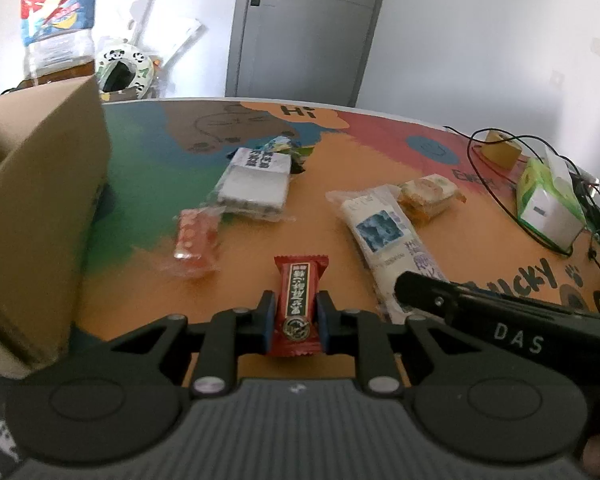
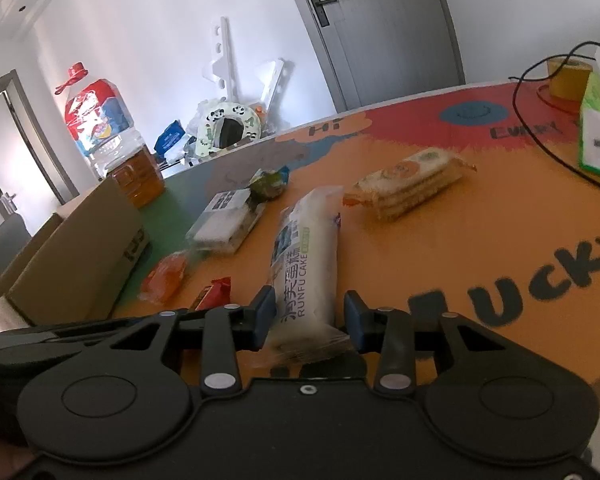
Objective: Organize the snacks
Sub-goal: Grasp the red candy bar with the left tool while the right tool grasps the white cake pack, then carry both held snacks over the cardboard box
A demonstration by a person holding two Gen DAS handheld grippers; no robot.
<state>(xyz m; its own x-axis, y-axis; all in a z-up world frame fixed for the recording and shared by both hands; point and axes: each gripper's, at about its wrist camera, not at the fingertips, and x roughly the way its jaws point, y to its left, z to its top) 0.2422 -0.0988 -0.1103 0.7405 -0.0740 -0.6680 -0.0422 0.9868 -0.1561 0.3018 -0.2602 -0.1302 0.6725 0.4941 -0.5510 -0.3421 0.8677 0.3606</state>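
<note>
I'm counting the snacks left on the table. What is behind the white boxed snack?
A green and blue wrapped snack lies right behind the white boxed snack, touching its far end. The box covers its near part, so anything more tucked under there cannot be seen.

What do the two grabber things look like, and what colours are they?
Both are black plastic. The left gripper has a ribbed grey top, round silver screws and blue pads on its fingers. The right gripper looks the same, with blue pads; its long black side reads "DAS" in the left view.
</note>
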